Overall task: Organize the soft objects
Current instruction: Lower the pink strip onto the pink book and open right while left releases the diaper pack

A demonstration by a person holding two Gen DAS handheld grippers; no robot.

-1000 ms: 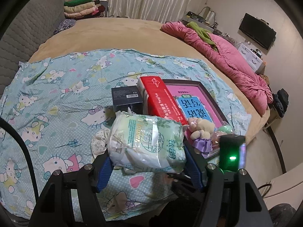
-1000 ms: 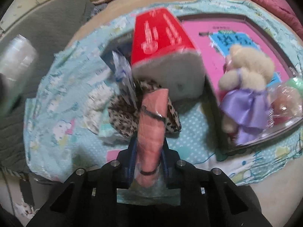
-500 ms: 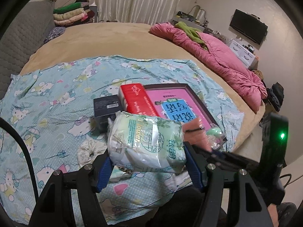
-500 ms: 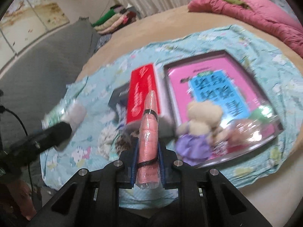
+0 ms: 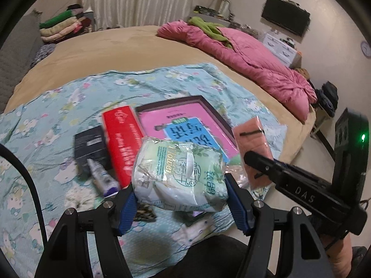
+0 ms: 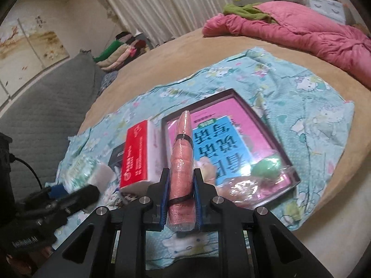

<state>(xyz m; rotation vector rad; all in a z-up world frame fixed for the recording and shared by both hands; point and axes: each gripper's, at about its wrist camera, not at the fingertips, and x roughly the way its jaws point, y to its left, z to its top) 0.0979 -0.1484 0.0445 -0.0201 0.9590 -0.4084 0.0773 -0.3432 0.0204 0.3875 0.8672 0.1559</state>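
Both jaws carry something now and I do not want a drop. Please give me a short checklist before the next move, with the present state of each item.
1. Left gripper holds the green tissue pack between both jaws: ok.
2. Right gripper holds the pink packet tight: ok.
3. Both packs are lifted clear of the patterned cloth: ok.
4. The two grippers are apart, not touching: ok.
5. Free room in the pink tray for a pack: ok, far half is bare.
6. Where each pack should go: cannot tell.

Green-and-white leaf-print tissue pack (image 5: 179, 176); salmon-pink packet (image 6: 182, 164), black bands; red box (image 5: 123, 139); pink-and-blue book (image 5: 185, 127); turquoise cartoon-cat sheet (image 5: 58, 106); tan bed (image 5: 116, 46).
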